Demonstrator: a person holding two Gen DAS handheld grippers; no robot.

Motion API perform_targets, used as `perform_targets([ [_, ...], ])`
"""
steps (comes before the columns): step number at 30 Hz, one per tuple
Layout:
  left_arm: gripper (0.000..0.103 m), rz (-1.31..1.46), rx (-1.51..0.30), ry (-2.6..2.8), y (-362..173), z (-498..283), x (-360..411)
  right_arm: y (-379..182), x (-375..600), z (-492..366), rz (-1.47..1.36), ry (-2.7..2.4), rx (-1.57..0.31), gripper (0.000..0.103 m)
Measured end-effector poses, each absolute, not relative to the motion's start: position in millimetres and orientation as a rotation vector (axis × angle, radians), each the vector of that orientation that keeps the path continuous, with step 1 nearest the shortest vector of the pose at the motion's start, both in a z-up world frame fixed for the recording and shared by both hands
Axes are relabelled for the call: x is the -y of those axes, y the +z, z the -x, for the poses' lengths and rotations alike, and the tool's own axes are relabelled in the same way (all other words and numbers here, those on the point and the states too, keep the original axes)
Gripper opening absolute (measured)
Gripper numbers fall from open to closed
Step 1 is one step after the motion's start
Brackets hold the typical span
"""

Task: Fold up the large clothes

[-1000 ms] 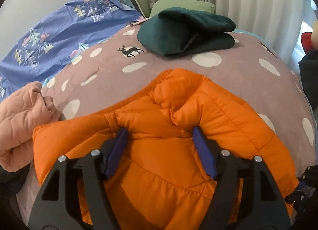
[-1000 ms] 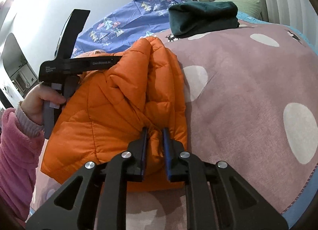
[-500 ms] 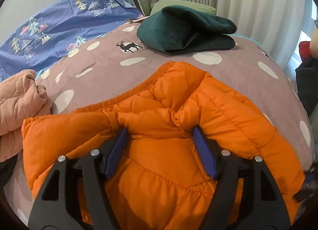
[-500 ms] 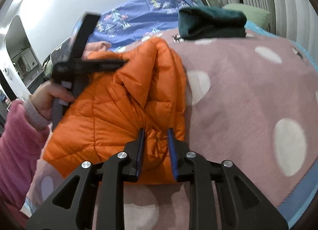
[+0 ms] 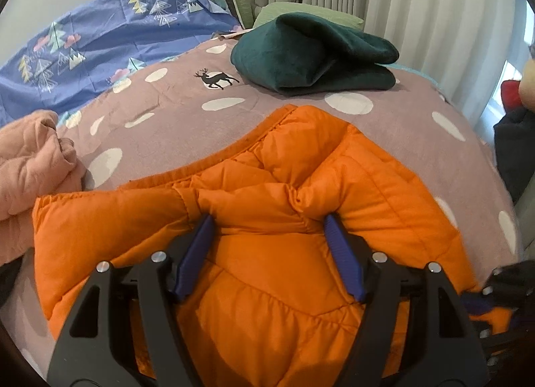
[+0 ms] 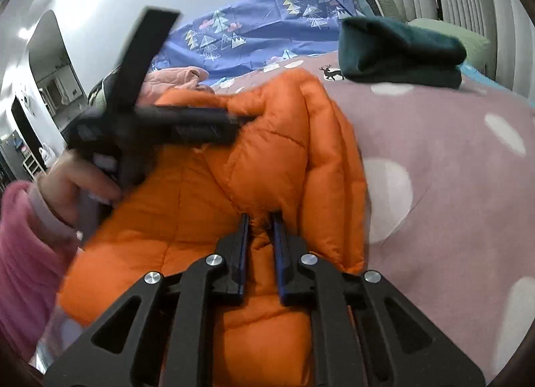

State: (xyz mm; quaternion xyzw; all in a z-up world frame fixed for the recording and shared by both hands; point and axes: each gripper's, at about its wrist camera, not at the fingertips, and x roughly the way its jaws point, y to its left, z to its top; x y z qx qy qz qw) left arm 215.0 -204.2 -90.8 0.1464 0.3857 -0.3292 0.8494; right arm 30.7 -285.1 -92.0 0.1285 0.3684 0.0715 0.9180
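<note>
Two grippers work one orange jacket (image 5: 267,273) on a bed (image 5: 394,129). Jacket is puffy quilted nylon, smooth w/ a slight sheen, stitched into fat channels; a ribbed hem strip runs along its far edge. It lies bunched and partly folded near the bed's near edge, a raised ridge of padding running down its right side in the right wrist view.

Left gripper (image 5: 269,220): blue ridged pads set wide apart, straddling a thick hump of jacket, pad tips pressed into the fabric. Seen from the right cam it's motion-blurred, held by a hand (image 6: 77,183) in a pink fleece sleeve.

Right gripper (image 6: 260,218): fingers drawn close, pinching a narrow fold of jacket between them.

Bed cover is mauve, soft matte, w/ white ovals and a black deer print (image 5: 217,79). Dark green plush blanket (image 5: 314,56), folded into a rounded slab, sits toward the far edge. Pink quilted garment (image 5: 30,159) is crumpled at the left edge. Blue sheet (image 5: 100,46) w/ tree print drapes behind it.
</note>
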Motion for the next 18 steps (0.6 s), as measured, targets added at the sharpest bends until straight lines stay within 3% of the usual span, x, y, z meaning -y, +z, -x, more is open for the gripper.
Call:
perform_targets([
  [11, 0.069, -0.243, -0.793, -0.706, -74, -209, 186, -93, 274, -28, -0.189, 0.108, -0.762, 0.012],
  [13, 0.056, -0.188, -0.777, -0.692, -58, -208, 169, -94, 276, -28, -0.200, 0.111, -0.762, 0.012],
  [16, 0.048, -0.148, -0.724, -0.612, -38, -215, 138, -96, 282, -29, -0.231, 0.128, -0.764, 0.012],
  [18, 0.040, -0.200, -0.775, -0.549, -53, -229, 128, -95, 281, -30, -0.228, 0.128, -0.761, 0.012],
])
